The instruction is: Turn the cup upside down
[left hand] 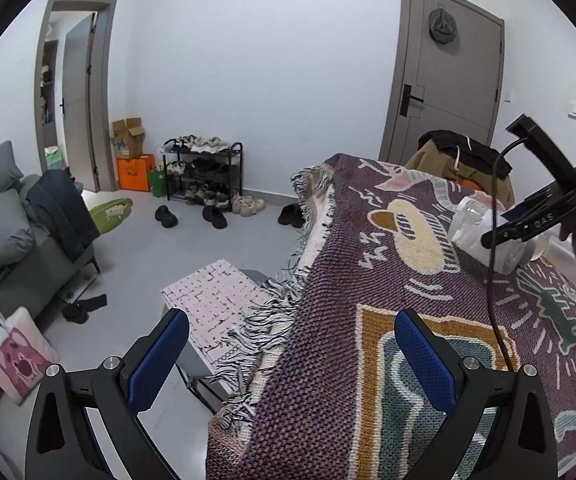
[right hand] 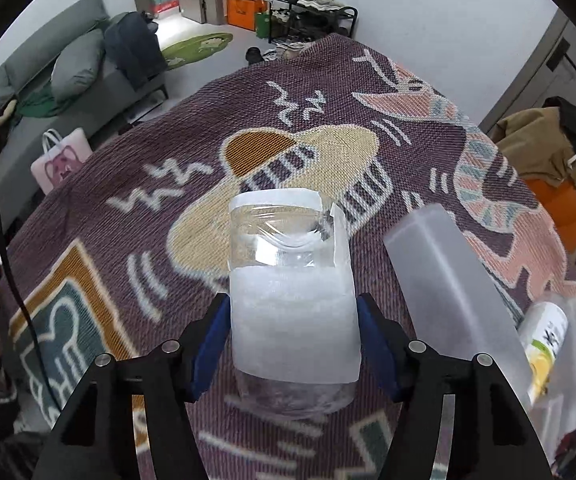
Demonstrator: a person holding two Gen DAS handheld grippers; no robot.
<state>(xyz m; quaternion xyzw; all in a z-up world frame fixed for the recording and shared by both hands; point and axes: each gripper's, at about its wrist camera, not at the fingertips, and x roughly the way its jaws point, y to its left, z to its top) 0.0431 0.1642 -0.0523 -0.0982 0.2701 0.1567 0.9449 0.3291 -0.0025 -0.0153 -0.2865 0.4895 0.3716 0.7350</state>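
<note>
While the right gripper (right hand: 294, 334) pinched the clear cup (right hand: 292, 296) by its frosted band, leaving it free to turn | cup lifted above the woven blanket (right hand: 136, 184) | left gripper (left hand: 292, 354) spread, empty, aside.

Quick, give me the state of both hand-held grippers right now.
Left hand-held gripper: open, holding nothing, over the blanket's fringed edge.
Right hand-held gripper: shut on the clear cup, gripping its white-wrapped middle.
</note>
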